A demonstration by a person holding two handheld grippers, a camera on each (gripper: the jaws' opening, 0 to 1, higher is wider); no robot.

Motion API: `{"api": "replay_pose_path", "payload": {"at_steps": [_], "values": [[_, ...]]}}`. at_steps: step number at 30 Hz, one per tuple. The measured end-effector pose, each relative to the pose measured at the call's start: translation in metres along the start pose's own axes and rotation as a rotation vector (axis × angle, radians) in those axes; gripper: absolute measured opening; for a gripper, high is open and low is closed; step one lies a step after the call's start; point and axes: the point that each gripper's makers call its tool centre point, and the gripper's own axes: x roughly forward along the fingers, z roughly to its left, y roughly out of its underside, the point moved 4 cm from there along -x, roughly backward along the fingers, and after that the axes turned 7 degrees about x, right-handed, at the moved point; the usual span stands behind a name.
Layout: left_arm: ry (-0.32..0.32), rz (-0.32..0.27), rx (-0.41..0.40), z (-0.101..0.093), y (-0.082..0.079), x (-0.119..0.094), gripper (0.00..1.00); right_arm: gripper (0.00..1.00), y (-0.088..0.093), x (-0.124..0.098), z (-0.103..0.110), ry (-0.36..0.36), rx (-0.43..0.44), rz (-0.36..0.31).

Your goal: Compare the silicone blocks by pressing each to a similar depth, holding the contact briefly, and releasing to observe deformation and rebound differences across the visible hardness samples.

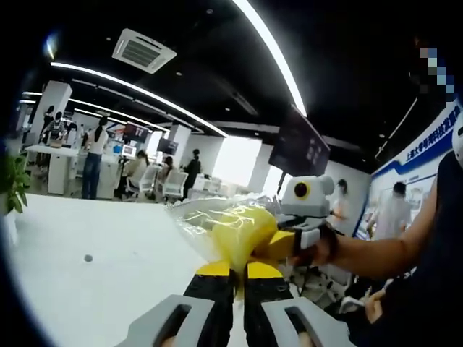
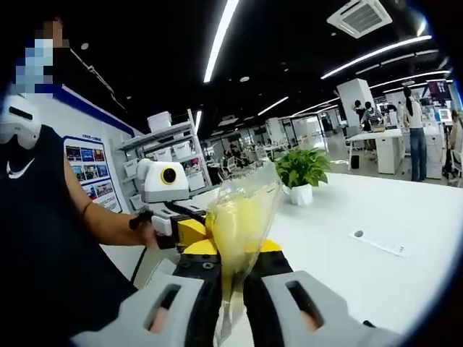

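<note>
A yellow block in a clear bag (image 1: 235,231) is held up in the air above the white table (image 1: 94,289), pinched from both sides; the left gripper (image 1: 239,273) is closed on the bag's edge, the right gripper (image 2: 233,269) likewise; such a two-sided grip is probably meant to pull the wrapping open before any pressing can be done.

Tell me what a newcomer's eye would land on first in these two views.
First, the yellow object in a clear plastic bag, held up in the air between both claws, above the white table. The left claw and the right claw are each shut on the bag from opposite sides. Next, the potted green plant on the table in the right gripper view.
</note>
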Motion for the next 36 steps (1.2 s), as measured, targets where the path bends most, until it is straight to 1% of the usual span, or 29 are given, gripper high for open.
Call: {"api": "replay_pose_path", "payload": {"at_steps": [4,6,8,10,12,14,15,17,18,19,20,21,22,23,24,25,26,27,29,31,32,36], "values": [[0.000,-0.002,-0.026,0.001,-0.001,-0.001,0.00,0.09,0.002,0.000,0.000,0.006,0.013,-0.022],[0.005,-0.005,-0.038,0.001,0.000,-0.001,0.00,0.11,0.002,0.001,0.001,0.020,-0.034,-0.035],[0.010,-0.007,-0.041,0.000,-0.001,0.000,0.00,0.13,0.003,0.000,0.000,0.024,-0.057,-0.038],[0.023,-0.006,-0.045,-0.002,-0.002,0.001,0.00,0.16,0.002,0.000,-0.001,0.020,-0.051,-0.035],[0.039,-0.009,-0.047,-0.004,-0.004,0.003,0.00,0.18,0.001,0.000,0.000,0.022,-0.063,-0.046],[0.043,-0.011,-0.051,-0.001,-0.006,0.004,0.00,0.20,-0.002,0.000,-0.001,0.032,-0.073,-0.064],[0.042,-0.015,-0.056,0.000,-0.007,0.004,0.00,0.24,-0.005,-0.001,-0.004,0.048,-0.088,-0.093],[0.044,-0.021,-0.066,0.002,-0.008,0.005,0.00,0.35,-0.007,-0.001,-0.005,0.052,-0.068,-0.112],[0.044,-0.023,-0.068,0.003,-0.009,0.006,0.00,0.45,-0.010,-0.001,-0.006,0.057,-0.076,-0.128],[0.043,-0.024,-0.068,0.003,-0.010,0.006,0.00,0.53,-0.015,-0.003,-0.008,0.080,-0.101,-0.155],[0.044,-0.023,-0.068,0.004,-0.010,0.008,0.00,0.61,-0.018,-0.005,-0.011,0.105,-0.119,-0.168],[0.045,-0.022,-0.069,0.005,-0.010,0.008,0.00,0.71,-0.019,-0.008,-0.013,0.123,-0.120,-0.176],[0.046,-0.022,-0.069,0.005,-0.011,0.008,0.00,0.78,-0.021,-0.009,-0.014,0.125,-0.119,-0.185],[0.047,-0.021,-0.069,0.006,-0.011,0.009,0.00,0.84,-0.026,-0.014,-0.016,0.134,-0.109,-0.215],[0.048,-0.020,-0.071,0.006,-0.012,0.010,0.00,0.92,-0.030,-0.019,-0.020,0.157,-0.109,-0.245],[0.049,-0.019,-0.072,0.007,-0.013,0.010,0.00,0.97,-0.033,-0.023,-0.022,0.171,-0.109,-0.260],[0.050,-0.017,-0.074,0.007,-0.014,0.011,0.00,0.96,-0.033,-0.029,-0.023,0.187,-0.112,-0.248],[0.052,-0.017,-0.076,0.007,-0.015,0.011,0.00,0.96,-0.033,-0.030,-0.023,0.187,-0.111,-0.247],[0.052,-0.015,-0.081,0.009,-0.017,0.012,0.00,0.96,-0.034,-0.040,-0.031,0.244,-0.152,-0.237],[0.046,-0.012,-0.085,0.011,-0.018,0.013,0.00,0.96,-0.029,-0.051,-0.037,0.295,-0.188,-0.211],[0.045,-0.012,-0.087,0.011,-0.018,0.013,0.00,0.96,-0.028,-0.054,-0.038,0.301,-0.205,-0.212],[0.048,-0.017,-0.101,0.013,-0.021,0.012,0.00,0.96,-0.021,-0.074,-0.045,0.348,-0.202,-0.188]]}}
